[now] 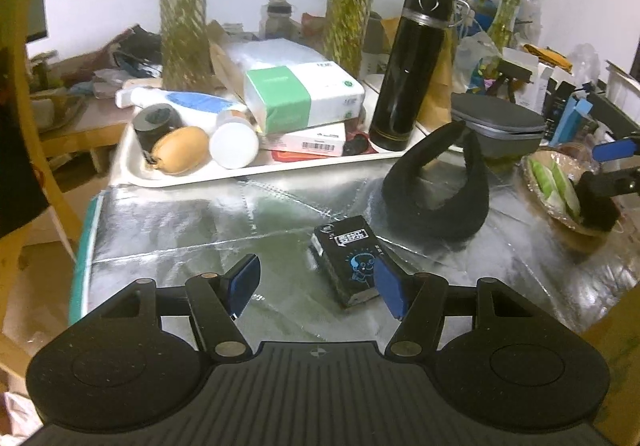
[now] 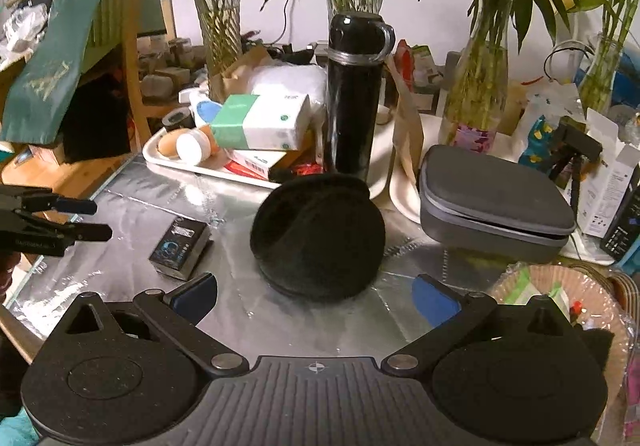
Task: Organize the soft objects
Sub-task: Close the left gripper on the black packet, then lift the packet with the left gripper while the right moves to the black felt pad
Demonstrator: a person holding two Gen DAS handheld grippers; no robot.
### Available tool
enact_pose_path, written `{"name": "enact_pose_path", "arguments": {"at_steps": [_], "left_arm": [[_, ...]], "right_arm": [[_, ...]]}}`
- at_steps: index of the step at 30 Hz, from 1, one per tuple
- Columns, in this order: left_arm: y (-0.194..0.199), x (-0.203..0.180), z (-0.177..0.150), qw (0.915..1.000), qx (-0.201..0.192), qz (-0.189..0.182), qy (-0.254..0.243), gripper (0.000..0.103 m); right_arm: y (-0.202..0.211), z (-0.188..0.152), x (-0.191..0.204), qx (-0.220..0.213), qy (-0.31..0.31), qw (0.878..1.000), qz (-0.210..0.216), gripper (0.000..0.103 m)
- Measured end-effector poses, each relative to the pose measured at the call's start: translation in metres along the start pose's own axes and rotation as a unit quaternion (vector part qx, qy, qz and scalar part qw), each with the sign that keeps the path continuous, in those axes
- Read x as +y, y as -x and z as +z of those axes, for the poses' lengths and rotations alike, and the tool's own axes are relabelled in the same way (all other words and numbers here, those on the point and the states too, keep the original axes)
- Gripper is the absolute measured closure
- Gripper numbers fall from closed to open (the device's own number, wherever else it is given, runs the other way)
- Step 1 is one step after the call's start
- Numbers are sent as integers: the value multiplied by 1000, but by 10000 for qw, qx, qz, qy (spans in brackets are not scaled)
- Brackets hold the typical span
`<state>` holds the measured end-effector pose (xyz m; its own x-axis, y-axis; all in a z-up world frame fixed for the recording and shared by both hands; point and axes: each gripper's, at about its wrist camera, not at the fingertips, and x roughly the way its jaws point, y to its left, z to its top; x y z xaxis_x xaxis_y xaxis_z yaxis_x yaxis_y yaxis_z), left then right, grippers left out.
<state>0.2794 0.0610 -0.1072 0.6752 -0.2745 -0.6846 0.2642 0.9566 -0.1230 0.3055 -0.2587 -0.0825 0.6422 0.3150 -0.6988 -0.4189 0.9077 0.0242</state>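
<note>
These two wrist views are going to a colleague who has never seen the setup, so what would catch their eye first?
Probably the black earmuffs, a dark lump on the shiny silver table cover right ahead of the open right gripper. Next, the small black box lying flat just before the open left gripper. Behind both, a tall black flask stands at the end of a cluttered white tray.

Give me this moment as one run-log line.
left tongs: open, empty, by small black box | right tongs: open, empty, facing black soft earmuffs | earmuffs on foil mat, ungrasped
</note>
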Motion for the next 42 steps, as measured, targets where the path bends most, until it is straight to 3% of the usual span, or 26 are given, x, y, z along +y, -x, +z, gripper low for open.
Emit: {"name": "enact_pose_path", "arguments": {"at_steps": [4, 10, 20, 25, 29, 32, 35, 42], "left_arm": [[-17, 7, 4, 9997, 135, -200, 18, 41], [-42, 4, 11, 9991, 291, -213, -230, 41], [-81, -14, 20, 9924, 761, -800, -535, 41], [-92, -28, 21, 9892, 766, -858, -906, 41], [-102, -38, 18, 9870, 825, -645, -1221, 41], [-108, -49, 9, 9796, 843, -292, -1799, 41], [-105, -56, 3, 9737, 719, -172, -2153, 48], [-100, -53, 1, 9729, 693, -70, -2203, 54]], "right_arm": [[-6, 2, -4, 88, -74, 9999, -118, 0], [-8, 5, -23, 166, -668, 9973, -250, 0], [-7, 5, -26, 206, -652, 9968, -418, 0], [-8, 5, -27, 225, -652, 9968, -401, 0], [-8, 4, -27, 239, -648, 9968, -408, 0], [-8, 4, -27, 232, -632, 9969, -419, 0], [-8, 3, -26, 246, -598, 9970, -429, 0], [-9, 3, -24, 187, -544, 9975, -420, 0]]}}
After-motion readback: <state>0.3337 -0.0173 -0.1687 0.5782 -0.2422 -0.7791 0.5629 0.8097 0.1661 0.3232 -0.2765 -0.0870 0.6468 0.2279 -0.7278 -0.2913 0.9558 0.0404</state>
